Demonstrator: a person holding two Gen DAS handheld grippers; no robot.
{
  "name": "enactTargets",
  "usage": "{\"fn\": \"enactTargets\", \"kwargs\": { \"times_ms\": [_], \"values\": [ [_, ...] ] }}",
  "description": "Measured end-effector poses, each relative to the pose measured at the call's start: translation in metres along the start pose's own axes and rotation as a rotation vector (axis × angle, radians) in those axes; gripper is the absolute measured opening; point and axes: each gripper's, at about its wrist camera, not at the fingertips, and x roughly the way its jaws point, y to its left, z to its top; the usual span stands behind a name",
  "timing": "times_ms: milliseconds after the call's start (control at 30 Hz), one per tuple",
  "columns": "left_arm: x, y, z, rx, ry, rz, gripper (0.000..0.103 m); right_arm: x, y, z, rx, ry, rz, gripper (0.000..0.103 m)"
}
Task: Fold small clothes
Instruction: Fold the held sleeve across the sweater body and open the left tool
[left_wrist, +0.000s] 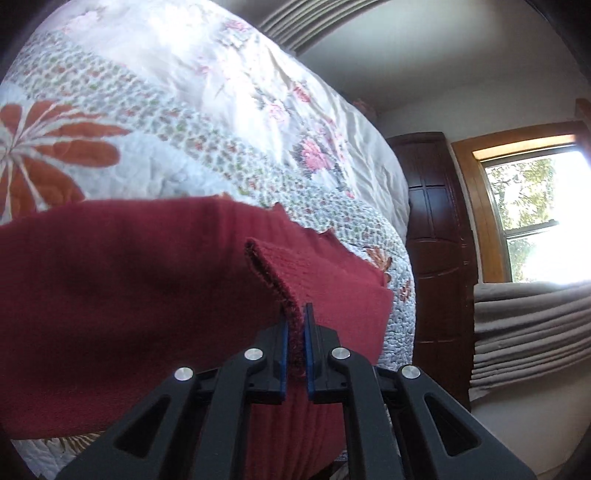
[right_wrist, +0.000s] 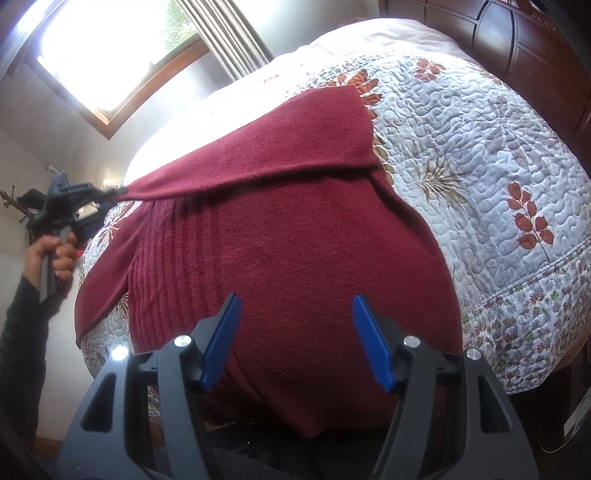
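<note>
The right gripper (right_wrist: 295, 332) hovers with jaws spread wide over the near part of a dark red sweater (right_wrist: 295, 236) lying on the quilt (right_wrist: 480, 177) of a bed, while the left gripper (left_wrist: 295, 325) clamps the sweater's lifted edge, a window (left_wrist: 535, 218) beyond.

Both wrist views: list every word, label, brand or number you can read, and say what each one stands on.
None can be read.
Red marks on the pale sheet beyond the red sweater: may be stitched lettering, too small and washed out by glare to read.
Left hand-held gripper, right hand-held gripper: no label or brand shows.
Floral quilt: patterns only, no text.
</note>
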Motion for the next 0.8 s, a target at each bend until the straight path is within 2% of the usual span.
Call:
{"fn": "enactTargets", "kwargs": {
  "times_ms": [200, 333, 467, 567, 667, 733, 800],
  "values": [
    [0.021, 0.042, -0.011, -0.087, 0.005, -0.011, 0.006, -0.002, 0.002, 0.002, -0.008, 0.002, -0.009, 0.064],
    [0.019, 0.043, -0.009, -0.088, -0.009, -0.022, 0.006, -0.003, -0.003, 0.002, 0.007, 0.003, -0.017, 0.064],
    [0.022, 0.043, -0.010, -0.065, -0.001, 0.024, 0.006, -0.003, -0.007, 0.001, 0.017, 0.006, -0.018, 0.064],
    [0.028, 0.053, -0.012, -0.099, 0.014, 0.071, 0.009, -0.002, -0.006, 0.001, 0.008, 0.010, -0.017, 0.064],
    [0.008, 0.048, -0.014, -0.100, -0.065, 0.159, 0.015, -0.004, -0.004, 0.001, 0.005, -0.001, -0.018, 0.064],
    [-0.008, 0.039, -0.016, -0.106, -0.121, 0.122, 0.030, -0.004, -0.006, 0.002, 0.013, 0.001, -0.018, 0.064],
    [-0.009, 0.023, -0.018, -0.077, -0.125, 0.069, 0.038, -0.001, -0.008, 0.002, 0.022, 0.010, -0.018, 0.064]
  ]
}}
